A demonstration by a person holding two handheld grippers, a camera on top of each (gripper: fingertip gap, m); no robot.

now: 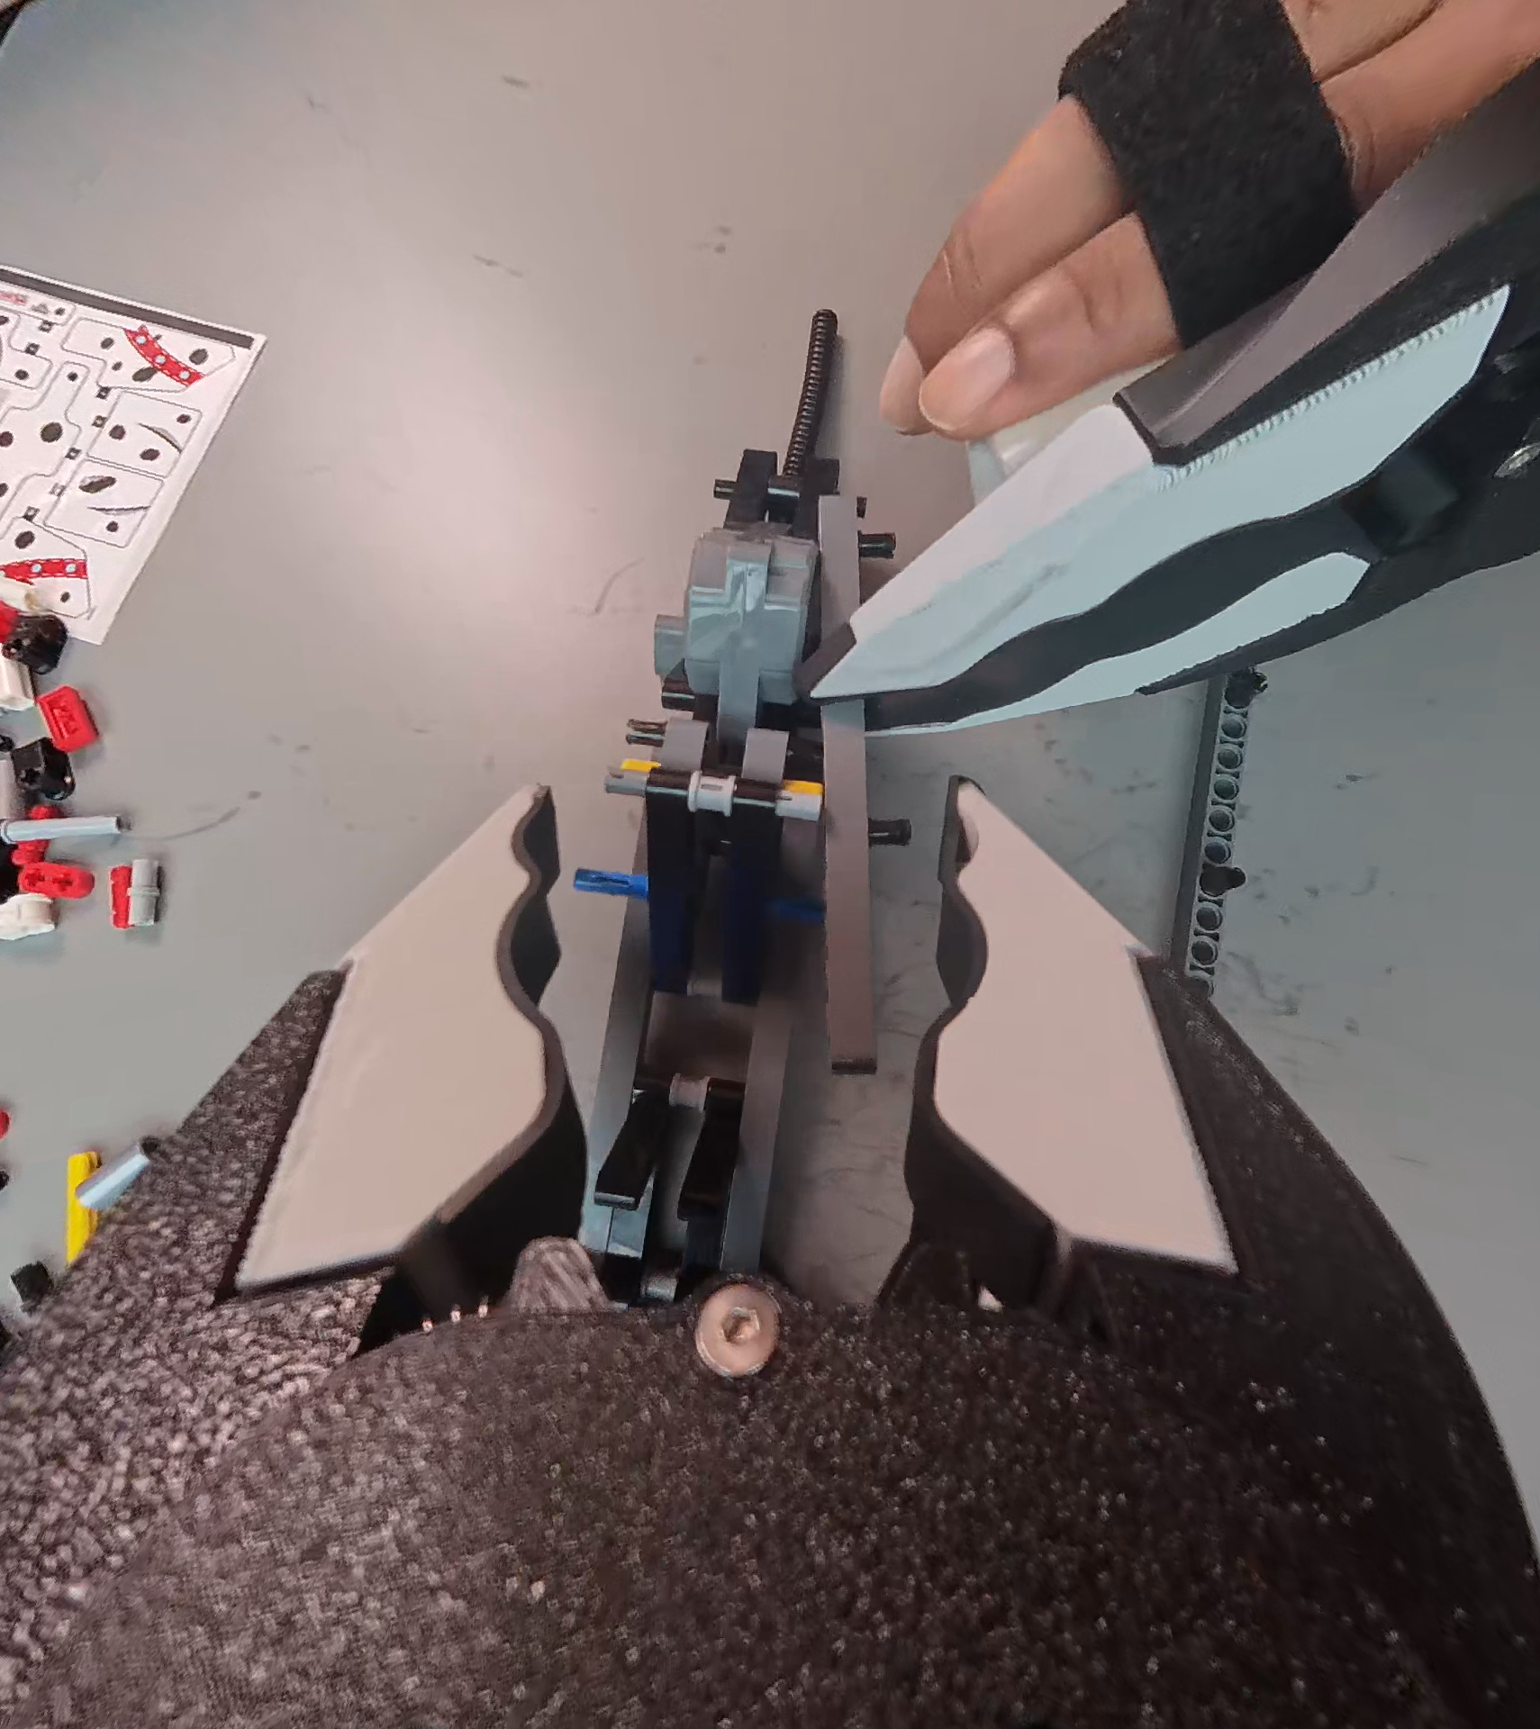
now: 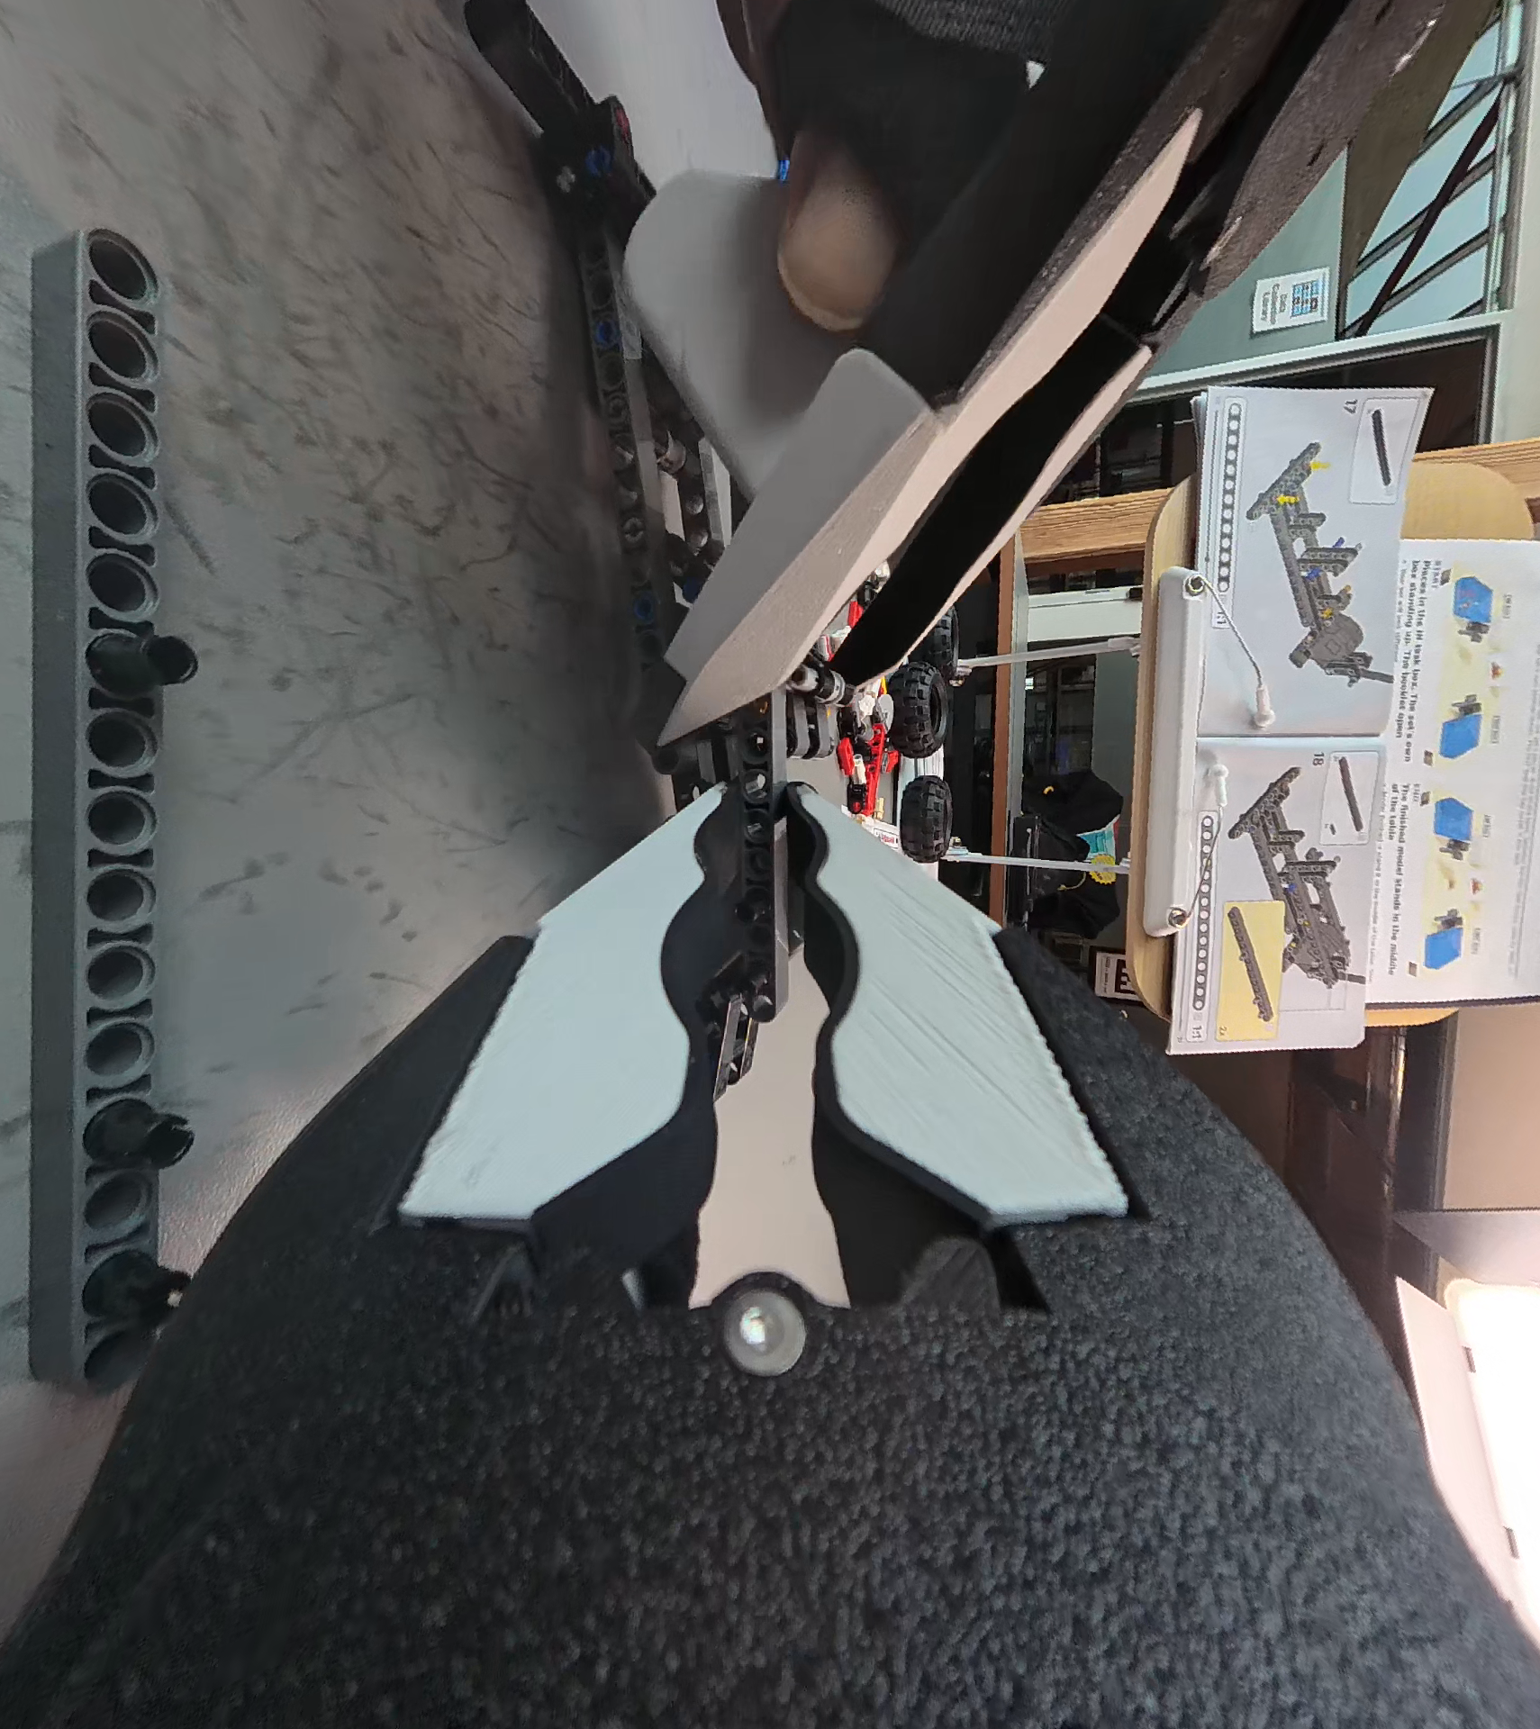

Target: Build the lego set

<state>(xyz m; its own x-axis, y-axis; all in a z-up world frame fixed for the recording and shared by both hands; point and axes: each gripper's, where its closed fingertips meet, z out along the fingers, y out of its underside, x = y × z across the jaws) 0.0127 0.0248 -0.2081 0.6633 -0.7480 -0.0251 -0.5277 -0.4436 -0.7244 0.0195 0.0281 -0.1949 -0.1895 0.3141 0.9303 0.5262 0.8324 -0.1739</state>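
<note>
Chassis: we see it on the table, between our left gripper's spread fingers.
Right gripper: clamped on a dark beam.
Handling: light, rigid; pins likely pop loose, so we'd grip the side beams.

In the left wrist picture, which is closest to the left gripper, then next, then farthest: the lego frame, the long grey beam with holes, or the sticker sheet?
From the left gripper:
1. Lego frame, right between its open jaws.
2. Long grey beam, lying just off to the right.
3. Sticker sheet, far off to the upper left.
</note>
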